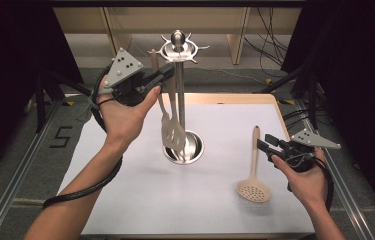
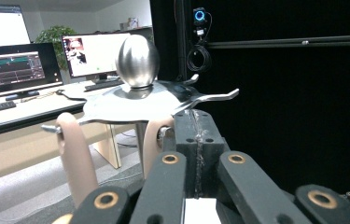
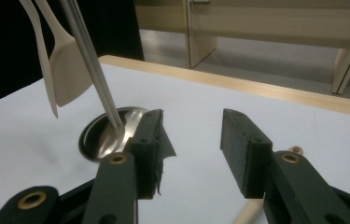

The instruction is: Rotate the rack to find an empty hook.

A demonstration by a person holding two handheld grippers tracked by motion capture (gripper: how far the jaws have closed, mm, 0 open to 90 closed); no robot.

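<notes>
A steel utensil stand rises from its round base mid-table, with hooks around its knob. Two beige utensils hang from it, one a slotted spatula. My left gripper is up at the hooks, its jaws shut together with nothing seen between them. Their tips stand right beside one hanging handle; a second handle hangs further left. A beige skimmer lies on the table at the right. My right gripper is open just right of its handle, and its jaws are empty.
A white sheet covers the table, which has a wooden rim at the back. Black curtains close both sides. Wooden furniture legs stand behind the table. A desk with monitors is beyond the stand.
</notes>
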